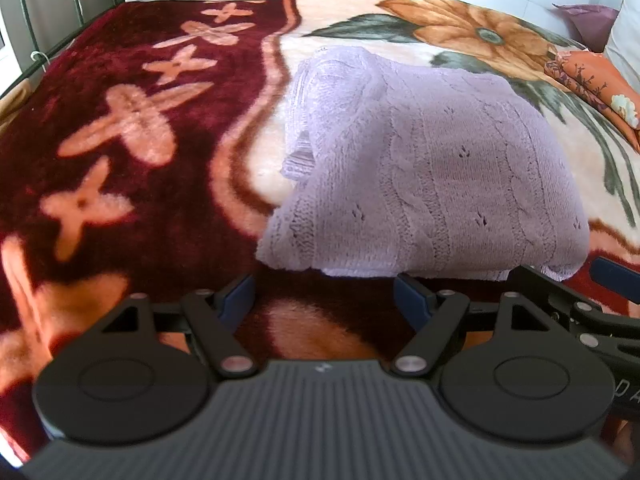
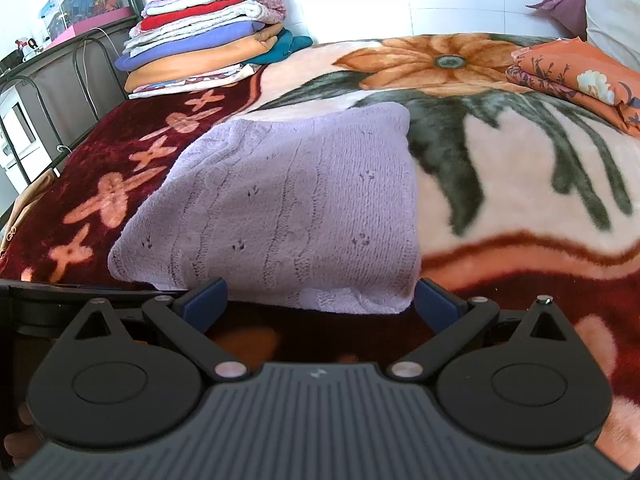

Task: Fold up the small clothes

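Note:
A lilac knitted sweater (image 1: 432, 172) lies folded into a thick block on the plush blanket (image 1: 132, 184); a cuff sticks out at its left side. My left gripper (image 1: 326, 298) hovers just before the sweater's near edge, its blue-padded jaws wide apart with nothing between them. In the right wrist view the same sweater (image 2: 288, 208) fills the middle, and my right gripper (image 2: 320, 300) stands open at the near hem, the pads apart and bare. The right gripper's black body shows at the right edge of the left wrist view.
A tall stack of folded clothes (image 2: 208, 40) sits at the far left corner of the bed. An orange flowered folded cloth (image 2: 576, 76) lies at the far right, with pillows behind. A metal bed rail (image 2: 36, 120) runs along the left side.

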Available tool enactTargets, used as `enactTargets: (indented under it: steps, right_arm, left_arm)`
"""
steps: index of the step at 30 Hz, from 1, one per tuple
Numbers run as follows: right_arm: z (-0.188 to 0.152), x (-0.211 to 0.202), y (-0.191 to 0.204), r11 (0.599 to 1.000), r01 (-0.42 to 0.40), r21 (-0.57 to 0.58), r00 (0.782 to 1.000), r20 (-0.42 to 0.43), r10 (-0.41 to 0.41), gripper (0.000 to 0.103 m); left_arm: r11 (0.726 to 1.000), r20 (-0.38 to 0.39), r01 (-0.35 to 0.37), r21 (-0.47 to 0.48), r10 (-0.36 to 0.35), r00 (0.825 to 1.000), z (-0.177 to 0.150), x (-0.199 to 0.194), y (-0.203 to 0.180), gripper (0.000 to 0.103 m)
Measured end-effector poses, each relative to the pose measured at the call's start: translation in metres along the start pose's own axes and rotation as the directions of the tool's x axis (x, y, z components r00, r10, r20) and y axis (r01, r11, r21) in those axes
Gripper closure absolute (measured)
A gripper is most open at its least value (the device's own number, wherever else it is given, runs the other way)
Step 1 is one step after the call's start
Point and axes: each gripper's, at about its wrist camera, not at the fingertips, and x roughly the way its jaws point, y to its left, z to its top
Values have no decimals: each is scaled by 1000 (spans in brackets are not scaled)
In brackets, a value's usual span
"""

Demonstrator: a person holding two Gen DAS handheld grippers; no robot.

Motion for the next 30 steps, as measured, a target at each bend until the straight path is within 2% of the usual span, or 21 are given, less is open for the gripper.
enactTargets:
  steps: [30]
  right_arm:
    - [-1, 1, 2, 1000, -3, 7, 1000, -8, 3, 0]
  left_arm:
    - [1000, -1, 1, 0, -1, 1000, 0, -1, 0, 25]
